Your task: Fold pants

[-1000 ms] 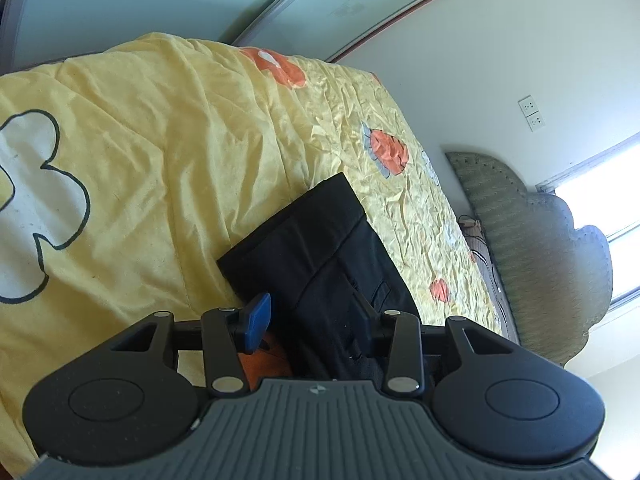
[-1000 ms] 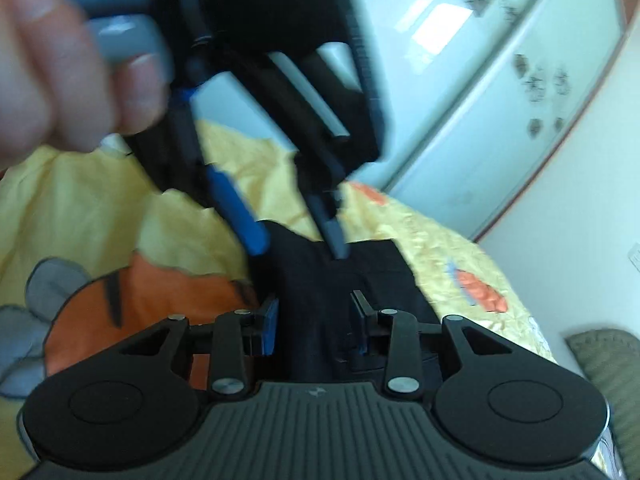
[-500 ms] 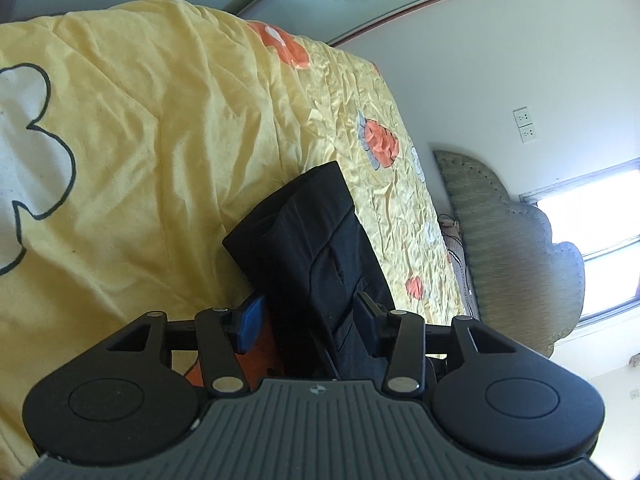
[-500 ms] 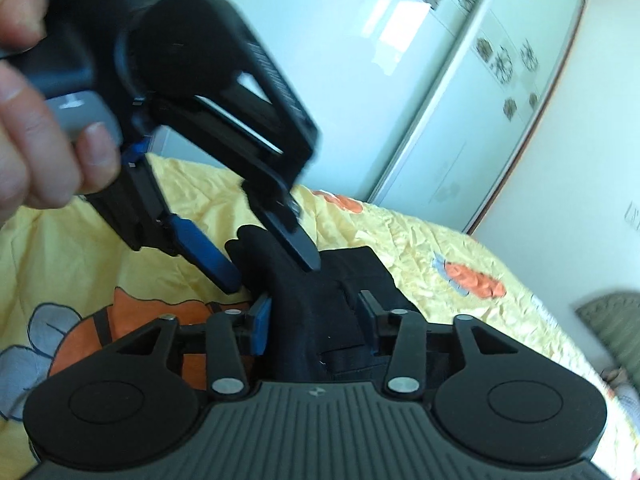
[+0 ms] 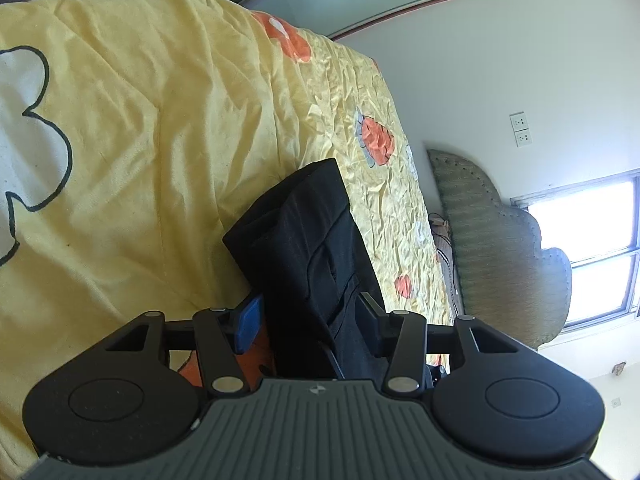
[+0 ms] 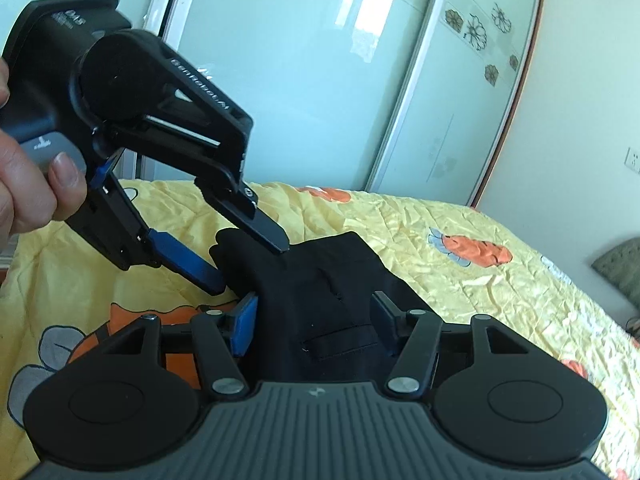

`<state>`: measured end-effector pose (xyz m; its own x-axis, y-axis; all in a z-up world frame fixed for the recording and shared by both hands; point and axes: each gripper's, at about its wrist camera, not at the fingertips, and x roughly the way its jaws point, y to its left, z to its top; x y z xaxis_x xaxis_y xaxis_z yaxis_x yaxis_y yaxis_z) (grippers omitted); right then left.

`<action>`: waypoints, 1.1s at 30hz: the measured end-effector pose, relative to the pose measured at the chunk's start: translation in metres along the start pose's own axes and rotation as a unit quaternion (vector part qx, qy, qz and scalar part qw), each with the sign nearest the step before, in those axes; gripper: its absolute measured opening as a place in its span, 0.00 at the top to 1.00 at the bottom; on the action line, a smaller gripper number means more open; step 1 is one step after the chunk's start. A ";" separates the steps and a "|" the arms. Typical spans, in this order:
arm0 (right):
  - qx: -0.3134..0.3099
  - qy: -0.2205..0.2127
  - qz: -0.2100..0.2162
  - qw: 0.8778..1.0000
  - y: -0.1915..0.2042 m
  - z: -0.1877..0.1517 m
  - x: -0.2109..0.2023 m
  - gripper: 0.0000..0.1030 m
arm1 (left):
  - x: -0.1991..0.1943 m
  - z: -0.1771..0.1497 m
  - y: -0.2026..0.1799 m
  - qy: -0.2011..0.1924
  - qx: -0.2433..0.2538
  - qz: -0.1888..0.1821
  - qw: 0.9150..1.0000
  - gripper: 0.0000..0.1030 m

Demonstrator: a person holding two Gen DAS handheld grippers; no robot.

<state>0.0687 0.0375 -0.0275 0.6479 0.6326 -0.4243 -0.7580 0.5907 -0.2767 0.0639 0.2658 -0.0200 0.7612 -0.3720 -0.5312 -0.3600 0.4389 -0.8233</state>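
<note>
Black pants [image 5: 316, 256], folded into a compact thick bundle, lying on the yellow bedspread [image 5: 152, 152] with orange and white cartoon prints, near the close edge of the bed

Left gripper [image 5: 308, 320] reaching over the near end of the bundle, jaws about half apart, black cloth filling the space between them; blue finger [image 5: 249, 323] just beside the left side of the fabric, dark finger [image 5: 370, 318] against its right side, firm pressing not clear from here. Seen from the right wrist view as well [image 6: 248, 266], tilted down onto the far left corner of the pants [image 6: 320, 300], held by a hand [image 6: 28, 184] at the left edge

Right gripper [image 6: 314, 320] over the near part of the bundle, jaws opening, pants between them with a gap at each finger, nothing clamped

Padded headboard [image 5: 500, 248] and bright window [image 5: 592, 240] at far right, glass wardrobe doors [image 6: 320, 80] beyond the bed
</note>
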 end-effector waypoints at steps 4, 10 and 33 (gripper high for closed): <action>0.015 -0.001 0.001 1.000 -0.004 0.000 0.000 0.41 | -0.001 0.002 0.000 0.001 -0.004 -0.011 1.000 0.48; 0.038 0.003 0.009 0.999 -0.009 0.000 0.002 0.36 | -0.002 0.003 0.000 0.006 -0.005 -0.015 1.000 0.46; -0.108 0.011 -0.029 0.994 0.036 -0.006 0.015 0.71 | 0.001 0.009 -0.005 0.006 0.003 -0.016 1.000 0.45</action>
<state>0.0509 0.0646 -0.0491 0.6910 0.5884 -0.4199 -0.7194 0.5032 -0.4787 0.0711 0.2708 -0.0145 0.7657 -0.3951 -0.5075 -0.3326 0.4320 -0.8383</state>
